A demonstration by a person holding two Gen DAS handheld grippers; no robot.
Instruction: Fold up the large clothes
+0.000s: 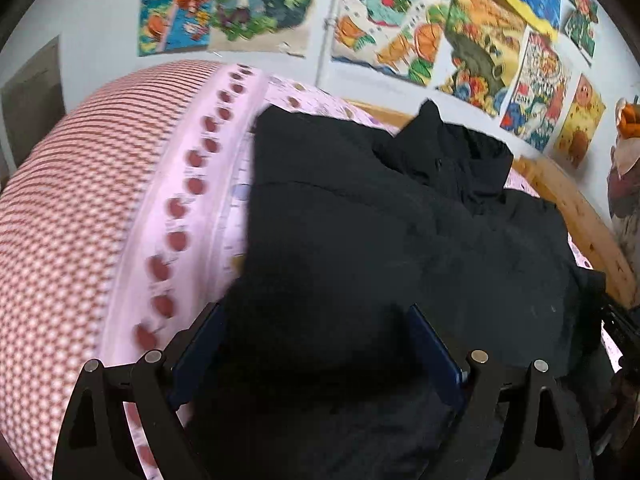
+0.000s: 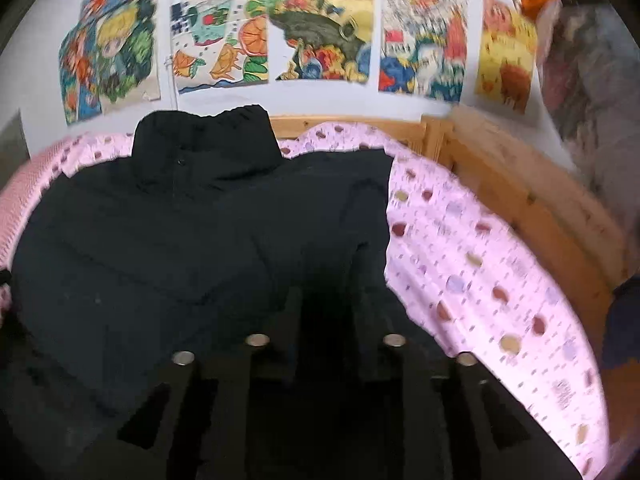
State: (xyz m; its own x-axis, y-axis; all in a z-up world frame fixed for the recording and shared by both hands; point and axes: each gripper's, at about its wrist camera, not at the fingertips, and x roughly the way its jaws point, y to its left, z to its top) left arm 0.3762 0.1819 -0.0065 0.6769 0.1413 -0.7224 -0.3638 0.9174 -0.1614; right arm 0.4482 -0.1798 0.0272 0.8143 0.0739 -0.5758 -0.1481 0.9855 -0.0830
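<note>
left gripper (image 1: 316, 320) — black frame arms, dark blue finger pads (image 1: 430, 344), round silver studs beside the pads | right gripper (image 2: 326, 312) — black frame and fingers, four silver studs behind the fingers, blurred

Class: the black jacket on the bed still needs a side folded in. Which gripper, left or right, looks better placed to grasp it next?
Probably the left gripper: its jaws stand wide open with a bulge of the black jacket between them. The right gripper is narrower, dark and blurred against the fabric.
</note>
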